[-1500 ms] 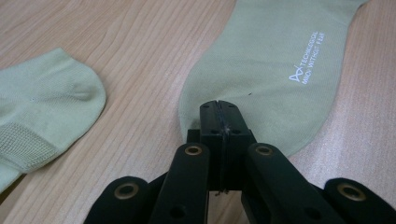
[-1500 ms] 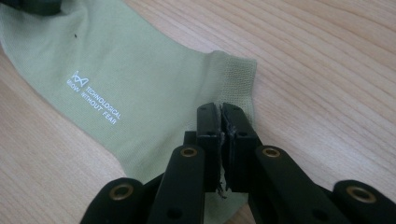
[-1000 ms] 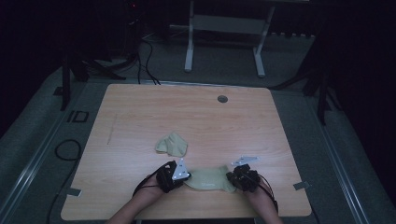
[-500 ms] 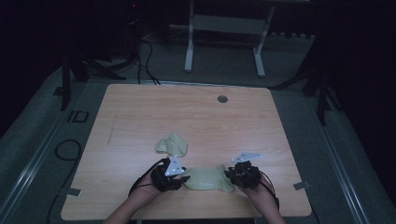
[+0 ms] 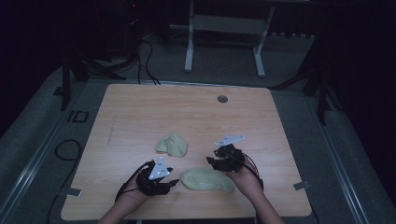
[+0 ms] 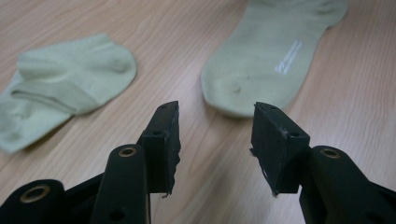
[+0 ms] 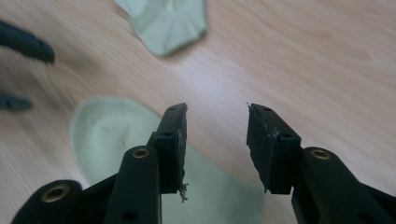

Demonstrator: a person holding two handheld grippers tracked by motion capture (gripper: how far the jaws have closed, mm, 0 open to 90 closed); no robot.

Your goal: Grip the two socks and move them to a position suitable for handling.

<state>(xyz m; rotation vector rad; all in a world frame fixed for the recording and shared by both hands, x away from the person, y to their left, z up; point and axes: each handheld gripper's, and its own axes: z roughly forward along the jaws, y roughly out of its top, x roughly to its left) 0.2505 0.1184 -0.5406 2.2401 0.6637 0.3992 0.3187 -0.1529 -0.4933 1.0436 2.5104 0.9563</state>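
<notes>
A pale green sock lies stretched flat near the table's front edge. A second, crumpled sock lies a little farther back and to the left. My left gripper hovers just off the flat sock's left end, and my right gripper is above its right end. Both pairs of jaws have just been opening and hold nothing. In the left gripper view the jaws point at the flat sock's toe, with the crumpled sock to the left. In the right gripper view the jaws hang over the flat sock.
The wooden table has a round grommet near its far edge. A white desk frame stands on the floor behind it. Cables lie on the floor at the left.
Both grippers were shut at the ends of the flat sock; they have opened and let it go. The left drew back to the left and the right rose away from it.
</notes>
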